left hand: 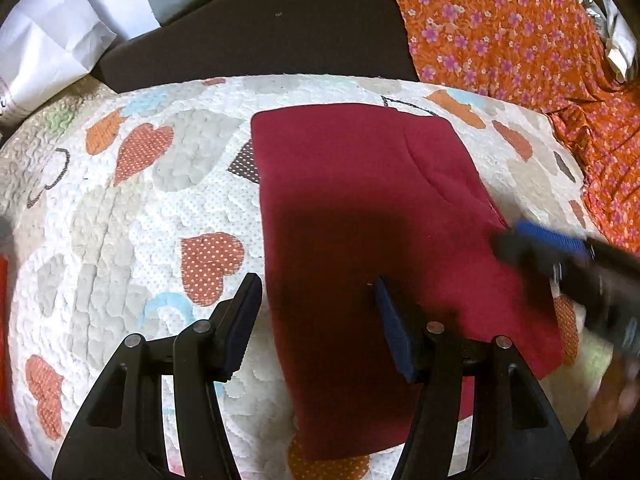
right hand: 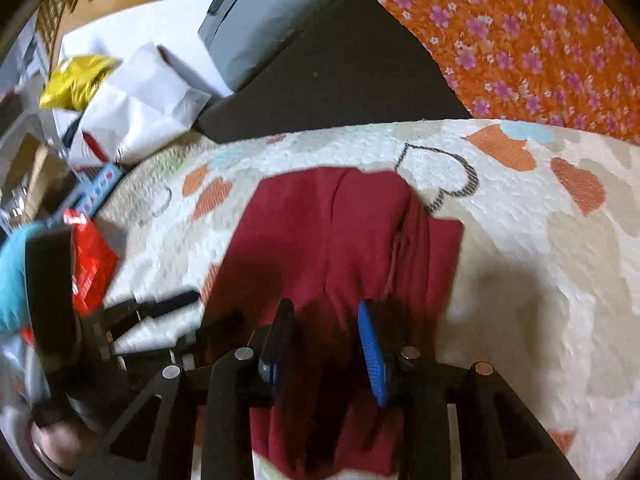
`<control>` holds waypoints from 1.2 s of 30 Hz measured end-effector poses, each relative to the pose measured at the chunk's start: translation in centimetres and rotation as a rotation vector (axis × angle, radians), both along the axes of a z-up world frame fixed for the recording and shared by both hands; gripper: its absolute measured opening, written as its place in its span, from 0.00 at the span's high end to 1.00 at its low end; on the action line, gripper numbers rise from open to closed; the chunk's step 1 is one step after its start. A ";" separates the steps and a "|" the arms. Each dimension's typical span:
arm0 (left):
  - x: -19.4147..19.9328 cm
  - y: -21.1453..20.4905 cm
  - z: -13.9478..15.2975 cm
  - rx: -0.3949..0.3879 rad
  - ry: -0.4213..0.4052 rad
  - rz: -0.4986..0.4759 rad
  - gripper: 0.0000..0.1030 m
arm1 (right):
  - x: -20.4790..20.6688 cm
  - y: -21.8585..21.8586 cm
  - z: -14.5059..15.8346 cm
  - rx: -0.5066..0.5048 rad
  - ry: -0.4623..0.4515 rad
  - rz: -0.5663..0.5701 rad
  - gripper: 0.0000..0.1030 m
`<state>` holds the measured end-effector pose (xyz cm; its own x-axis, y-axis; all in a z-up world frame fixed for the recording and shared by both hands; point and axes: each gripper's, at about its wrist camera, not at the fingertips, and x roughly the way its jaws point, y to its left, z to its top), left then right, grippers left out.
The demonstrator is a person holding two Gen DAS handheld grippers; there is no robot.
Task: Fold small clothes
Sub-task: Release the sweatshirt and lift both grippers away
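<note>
While the left gripper (left hand: 316,292) is held open with nothing between its pads, the maroon garment (left hand: 360,216) is seen flat on the heart-print quilt (left hand: 132,208), ahead of and partly under its right finger. The garment's long axis runs away from the gripper toward the dark cushion (left hand: 256,32); this lie probably serves a fold across that axis. The right gripper (left hand: 520,244) is seen blurred at the garment's right edge.

From the right wrist, the right gripper (right hand: 324,320) is seen part-closed, with raised maroon cloth (right hand: 340,248) bunched between the fingers; whether the pads press on it cannot be told. The long axis again runs ahead. The left gripper (right hand: 160,316) is noted to its left.
</note>
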<state>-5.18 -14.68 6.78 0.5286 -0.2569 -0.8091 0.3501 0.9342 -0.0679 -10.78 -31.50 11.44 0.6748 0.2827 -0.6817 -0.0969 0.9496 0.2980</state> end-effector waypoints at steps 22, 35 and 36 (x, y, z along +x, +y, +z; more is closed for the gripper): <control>-6.4 1.2 5.4 0.024 -0.235 0.060 0.43 | -5.8 2.5 3.1 -0.142 -0.111 -0.125 0.55; -7.2 1.9 5.7 0.050 -0.268 0.094 0.43 | -6.7 3.1 3.7 -0.151 -0.107 -0.169 0.52; -7.3 1.9 5.6 0.066 -0.276 0.093 0.43 | -6.6 3.1 3.6 -0.153 -0.105 -0.170 0.52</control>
